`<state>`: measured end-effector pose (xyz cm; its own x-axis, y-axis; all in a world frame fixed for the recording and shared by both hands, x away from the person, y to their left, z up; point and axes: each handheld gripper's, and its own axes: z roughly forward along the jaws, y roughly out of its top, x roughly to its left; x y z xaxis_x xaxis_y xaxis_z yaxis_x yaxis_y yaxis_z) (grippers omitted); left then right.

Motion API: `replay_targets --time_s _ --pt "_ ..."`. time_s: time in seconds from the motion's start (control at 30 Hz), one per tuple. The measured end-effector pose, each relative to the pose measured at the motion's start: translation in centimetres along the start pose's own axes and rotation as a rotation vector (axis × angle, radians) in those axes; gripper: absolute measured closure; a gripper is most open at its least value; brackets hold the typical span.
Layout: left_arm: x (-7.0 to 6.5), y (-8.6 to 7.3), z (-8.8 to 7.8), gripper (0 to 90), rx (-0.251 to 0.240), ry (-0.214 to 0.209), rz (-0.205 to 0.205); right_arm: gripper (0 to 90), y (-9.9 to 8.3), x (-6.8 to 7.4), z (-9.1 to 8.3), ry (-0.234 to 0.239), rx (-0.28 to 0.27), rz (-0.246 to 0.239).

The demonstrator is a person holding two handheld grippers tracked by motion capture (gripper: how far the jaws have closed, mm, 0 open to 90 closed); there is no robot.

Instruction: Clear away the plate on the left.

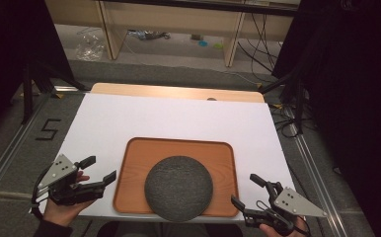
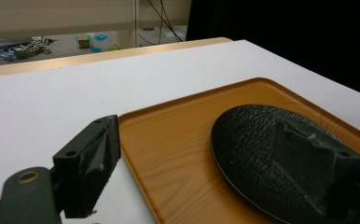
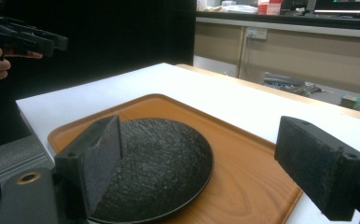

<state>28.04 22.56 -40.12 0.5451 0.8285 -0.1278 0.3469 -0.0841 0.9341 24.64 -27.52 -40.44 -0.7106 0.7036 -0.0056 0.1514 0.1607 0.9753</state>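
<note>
Sitting on the rectangular orange-brown wooden tray [image 1: 134, 173], a round dark textured plate [image 1: 178, 187]. Left gripper [image 1: 101, 172] and right gripper [image 1: 247, 191] flank the tray, jaws wide apart, holding nothing.

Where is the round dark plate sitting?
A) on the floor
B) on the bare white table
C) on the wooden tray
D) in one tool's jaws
C: the dark plate rests flat on the wooden tray, with the left tool and right tool open at either side, touching nothing.
</note>
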Motion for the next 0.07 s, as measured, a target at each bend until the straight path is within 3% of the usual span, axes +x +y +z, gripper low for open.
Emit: replay_targets --time_s 0.07 --pt "-0.02 -0.02 0.02 16.0 0.005 0.003 0.003 16.1 0.00 0.00 0.01 -0.001 0.001 0.003"
